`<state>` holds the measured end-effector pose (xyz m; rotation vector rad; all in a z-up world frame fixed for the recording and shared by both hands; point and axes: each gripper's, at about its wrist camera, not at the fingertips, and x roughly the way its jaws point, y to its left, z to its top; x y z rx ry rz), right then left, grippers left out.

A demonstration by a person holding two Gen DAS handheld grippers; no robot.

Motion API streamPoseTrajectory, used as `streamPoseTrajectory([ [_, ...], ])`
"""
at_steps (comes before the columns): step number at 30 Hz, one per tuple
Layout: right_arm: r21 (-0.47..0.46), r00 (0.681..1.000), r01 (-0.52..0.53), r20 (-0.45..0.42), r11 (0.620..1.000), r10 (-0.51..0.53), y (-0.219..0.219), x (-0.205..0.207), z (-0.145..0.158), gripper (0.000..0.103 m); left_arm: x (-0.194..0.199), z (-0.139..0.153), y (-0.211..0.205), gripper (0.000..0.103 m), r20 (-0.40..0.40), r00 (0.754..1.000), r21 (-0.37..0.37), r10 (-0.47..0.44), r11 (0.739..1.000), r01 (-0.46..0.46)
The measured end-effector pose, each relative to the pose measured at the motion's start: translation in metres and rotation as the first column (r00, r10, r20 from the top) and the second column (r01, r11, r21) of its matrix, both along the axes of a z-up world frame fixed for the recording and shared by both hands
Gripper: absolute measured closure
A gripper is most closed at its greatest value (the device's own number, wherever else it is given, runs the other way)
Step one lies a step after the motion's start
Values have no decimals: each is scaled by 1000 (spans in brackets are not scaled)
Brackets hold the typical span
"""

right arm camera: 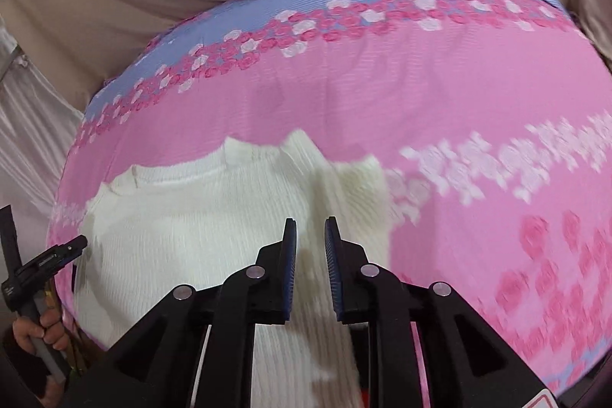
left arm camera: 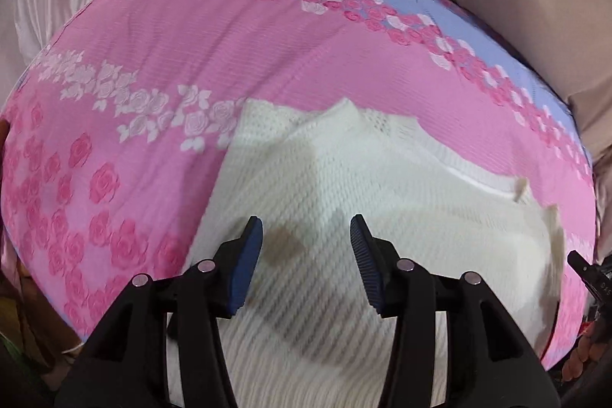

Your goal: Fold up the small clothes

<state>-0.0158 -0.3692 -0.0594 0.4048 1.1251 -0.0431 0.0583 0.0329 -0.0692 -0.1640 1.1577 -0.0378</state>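
A white knit top [left arm camera: 344, 186] lies spread on a pink rose-print sheet [left arm camera: 160, 64]. The left gripper [left arm camera: 306, 228] hangs over it with jaws wide apart, empty. The right gripper [right arm camera: 310, 236] hovers above its middle, jaws narrowly parted, holding nothing.

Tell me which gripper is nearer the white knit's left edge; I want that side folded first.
Left. The left gripper is over the white knit, just inside that edge. The right gripper is over its opposite side, close to the right edge.
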Motion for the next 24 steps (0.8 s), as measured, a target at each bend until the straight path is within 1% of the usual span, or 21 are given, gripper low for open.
streamPoseTrajectory([
  [2,-15,1000,-15,-23,1000,15,6,13,-16,85,8,-14,1,57,-20,1000,35,3,999,-2],
  [3,-38,999,-17,-46,999,15,7,19,-24,86,10,-18,1,57,-24,1000,39,-4,999,5],
  [4,-90,997,-3,-79,996,-4,6,21,-37,101,9,-19,1,57,-12,1000,43,-13,999,13],
  [5,-77,997,6,-74,997,-12,2,18,-44,102,8,-19,-1,56,1,999,64,-33,997,33],
  [6,-42,998,29,-49,999,-31,-3,13,-45,103,8,-19,-3,56,1,999,76,-46,996,45],
  [7,-21,998,48,-48,999,-49,-8,10,-45,103,8,-18,-3,56,2,999,80,-54,995,54],
  [8,-18,996,63,-55,998,-64,-8,8,-43,103,8,-17,-1,56,1,999,65,-53,996,53],
  [10,-68,995,74,-66,995,-79,-2,5,-30,103,3,-8,7,56,0,999,21,-34,999,34],
  [11,-87,995,72,-55,994,-77,3,2,-21,96,-2,-1,15,56,9,1000,-7,-15,1000,16],
  [12,-89,998,56,-32,994,-59,11,-1,-10,89,-7,5,23,55,17,1000,-21,3,1000,-2],
  [13,-82,999,30,-10,996,-30,22,-4,1,88,-12,9,30,53,21,1000,-33,19,999,-18],
  [14,-61,1000,-20,9,998,20,40,-8,12,88,-20,12,40,47,20,999,-46,37,998,-36],
  [15,-46,997,-69,16,997,70,58,-10,19,88,-30,12,52,43,16,998,-67,62,996,-61],
  [17,-15,984,-179,17,984,180,100,-11,24,88,-43,8,70,43,-11,995,-96,102,990,-102],
  [19,26,966,-258,-1,966,258,135,-6,19,88,-55,-2,87,42,-57,987,-150,150,976,-157],
  [21,70,947,-316,-32,946,318,168,2,6,88,-64,-17,104,41,-107,974,-205,202,954,-220],
  [22,76,941,-329,-54,941,334,178,6,-2,88,-68,-23,110,39,-126,966,-227,226,941,-250],
  [23,75,935,-341,-75,937,346,184,10,-9,88,-71,-29,115,35,-143,958,-258,250,925,-280],
  [24,66,929,-350,-103,934,355,189,13,-17,88,-74,-35,119,34,-156,949,-293,273,905,-308],
])
